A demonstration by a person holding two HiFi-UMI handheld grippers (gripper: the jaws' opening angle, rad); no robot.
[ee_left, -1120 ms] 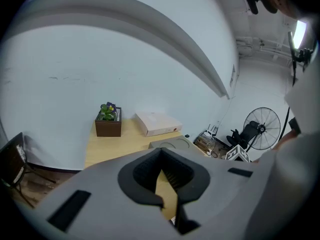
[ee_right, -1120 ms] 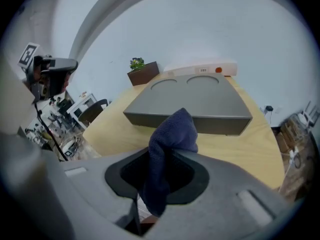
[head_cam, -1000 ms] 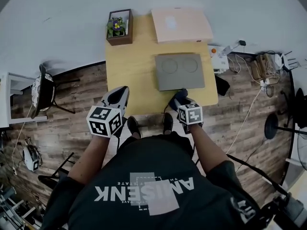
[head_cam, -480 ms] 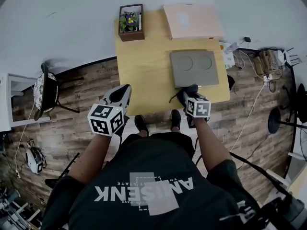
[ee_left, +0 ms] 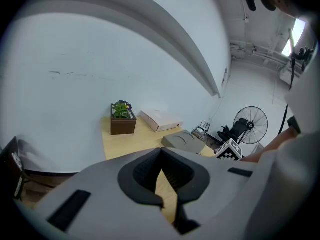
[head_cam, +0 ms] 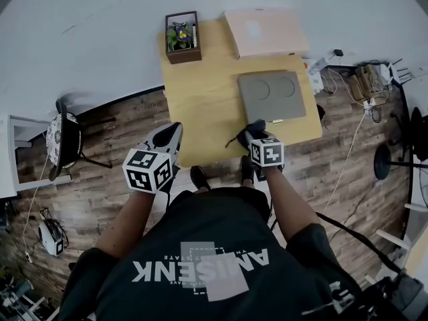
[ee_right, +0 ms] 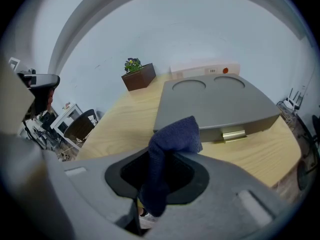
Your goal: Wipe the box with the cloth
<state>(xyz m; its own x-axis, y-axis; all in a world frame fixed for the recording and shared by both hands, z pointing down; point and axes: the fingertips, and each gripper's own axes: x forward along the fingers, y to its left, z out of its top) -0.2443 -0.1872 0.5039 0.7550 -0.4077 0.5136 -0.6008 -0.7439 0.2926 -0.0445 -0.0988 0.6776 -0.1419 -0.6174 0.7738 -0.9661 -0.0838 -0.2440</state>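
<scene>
A flat grey box (head_cam: 272, 95) (ee_right: 215, 104) (ee_left: 183, 141) with two round recesses in its lid and a brass latch (ee_right: 233, 133) on its near side lies on the wooden table (head_cam: 200, 105). My right gripper (head_cam: 253, 134) (ee_right: 167, 156) is shut on a dark blue cloth (ee_right: 167, 154), held just short of the box's near edge. My left gripper (head_cam: 167, 139) (ee_left: 162, 171) hangs by the table's near left corner, jaws closed together with nothing between them.
A brown planter with a flowering plant (head_cam: 182, 36) (ee_right: 138, 75) (ee_left: 122, 118) stands at the table's far left corner. A pale pink box (head_cam: 266, 32) (ee_left: 160, 119) lies at the far right. Cables and a power strip (head_cam: 317, 75) sit on the floor to the right; a chair (head_cam: 63, 139) stands left.
The table sits slightly differently in the head view as the head moved. My right gripper with the cloth has stayed near the box's front edge; the left gripper has barely moved.
</scene>
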